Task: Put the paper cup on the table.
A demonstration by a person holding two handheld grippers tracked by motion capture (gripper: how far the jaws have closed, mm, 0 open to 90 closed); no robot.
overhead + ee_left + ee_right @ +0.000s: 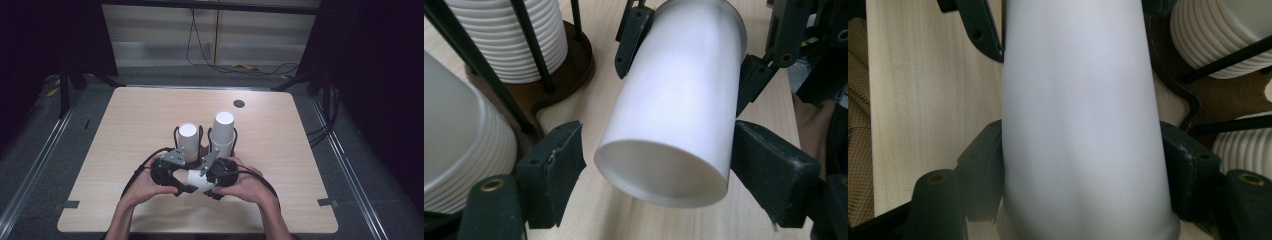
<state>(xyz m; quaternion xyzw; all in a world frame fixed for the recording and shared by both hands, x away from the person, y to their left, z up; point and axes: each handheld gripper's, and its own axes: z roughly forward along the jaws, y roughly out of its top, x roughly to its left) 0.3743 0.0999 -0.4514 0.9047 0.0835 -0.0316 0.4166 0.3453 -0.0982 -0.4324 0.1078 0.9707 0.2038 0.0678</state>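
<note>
A single white paper cup (196, 179) lies level between the two grippers, just above the table near its front edge. My right gripper (1080, 150) is shut on its wide rim end, with both pads pressed against the wall. My left gripper (659, 145) straddles the narrow base end of the cup (674, 115). Its left pad (556, 167) stands a little off the wall and its right pad (769, 167) sits at the wall. In the high view the left gripper (184, 184) and right gripper (210, 186) face each other, each in a hand.
Just behind the grippers a wire rack on a brown wooden base (574, 75) holds two stacks of white cups, a shorter left stack (188, 142) and a taller right stack (222, 131). A round grommet hole (239, 103) sits near the table's far edge.
</note>
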